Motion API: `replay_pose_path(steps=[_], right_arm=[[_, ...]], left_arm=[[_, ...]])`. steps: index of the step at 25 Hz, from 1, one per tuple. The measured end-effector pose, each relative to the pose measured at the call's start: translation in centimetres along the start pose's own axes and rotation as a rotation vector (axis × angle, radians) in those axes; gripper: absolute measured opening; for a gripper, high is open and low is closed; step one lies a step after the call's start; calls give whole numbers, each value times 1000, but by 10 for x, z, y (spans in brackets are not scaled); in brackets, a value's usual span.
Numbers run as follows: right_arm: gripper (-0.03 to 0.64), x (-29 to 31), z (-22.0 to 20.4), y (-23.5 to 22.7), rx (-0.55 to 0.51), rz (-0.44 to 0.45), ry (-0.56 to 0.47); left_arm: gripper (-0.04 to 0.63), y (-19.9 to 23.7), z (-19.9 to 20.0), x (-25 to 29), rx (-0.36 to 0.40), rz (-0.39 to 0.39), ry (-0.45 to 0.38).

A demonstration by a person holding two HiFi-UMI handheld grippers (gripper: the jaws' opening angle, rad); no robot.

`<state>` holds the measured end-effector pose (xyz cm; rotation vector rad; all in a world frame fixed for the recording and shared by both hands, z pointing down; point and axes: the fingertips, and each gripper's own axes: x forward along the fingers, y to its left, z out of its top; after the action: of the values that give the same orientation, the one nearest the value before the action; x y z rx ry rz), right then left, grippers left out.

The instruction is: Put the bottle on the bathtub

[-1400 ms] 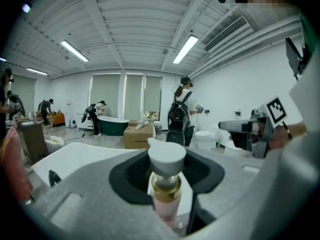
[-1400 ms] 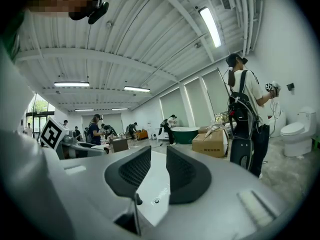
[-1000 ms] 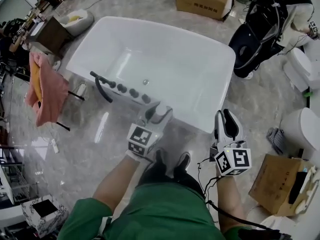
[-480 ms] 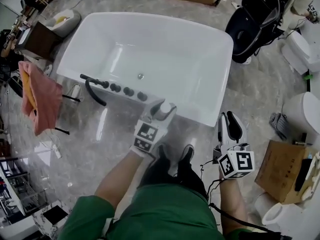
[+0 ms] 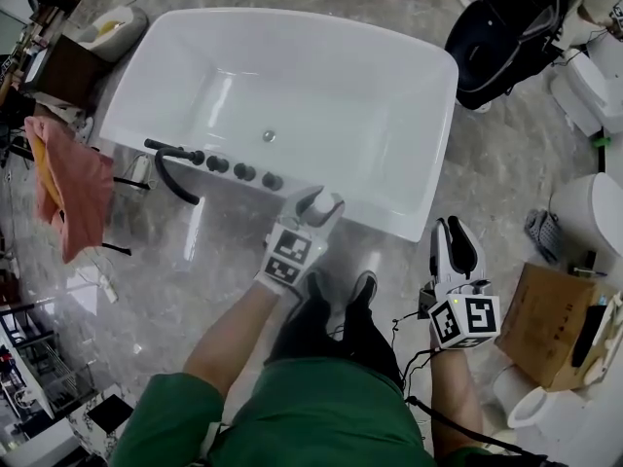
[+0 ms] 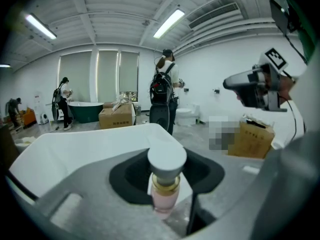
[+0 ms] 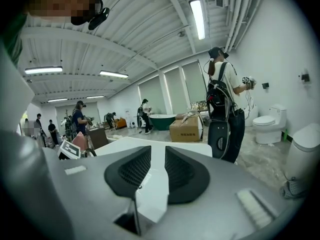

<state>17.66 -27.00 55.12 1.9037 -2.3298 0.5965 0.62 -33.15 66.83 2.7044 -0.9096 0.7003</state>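
The white bathtub (image 5: 440, 115) fills the upper middle of the head view, with a black faucet and knobs (image 5: 243, 171) on its near rim. My left gripper (image 5: 317, 204) is shut on a pink bottle (image 5: 322, 202) with a gold collar and a pale cap. It holds the bottle upright at the tub's near rim, just right of the knobs. In the left gripper view the bottle (image 6: 165, 190) stands between the jaws with the tub (image 6: 75, 144) behind it. My right gripper (image 5: 456, 248) hovers over the floor to the right, shut and holding nothing; in its own view the right gripper (image 7: 157, 170) points at the tub (image 7: 150, 146).
A pink towel (image 5: 66, 178) hangs on a rack left of the tub. A cardboard box (image 5: 550, 324) and a white toilet (image 5: 589, 217) stand at the right. A person with a black backpack (image 5: 506, 27) stands beyond the tub's far right corner. My shoes (image 5: 336, 305) are on the grey floor.
My left gripper has carried the bottle a little forward and to the right, up to the tub's near rim. The right gripper has hardly moved.
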Motion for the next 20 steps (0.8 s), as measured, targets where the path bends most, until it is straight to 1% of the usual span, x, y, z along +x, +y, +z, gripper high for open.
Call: replay_pose_path(steps=[7,10,16,20], right_arm=[[86,11,-6,-2,2,-2,0],[86,14,-10,-4,4,-10,16],[86,22,-17,-8,0,-16,30],[86,26,-17,-7,6,-21,42]], left_arm=[[161,12,-20,19,-1,-25,41],[162,15,-28,28,-4,-30,57],[163,22,-51,43,7,-42,108],[163,24,-52,46,22,-53,111]])
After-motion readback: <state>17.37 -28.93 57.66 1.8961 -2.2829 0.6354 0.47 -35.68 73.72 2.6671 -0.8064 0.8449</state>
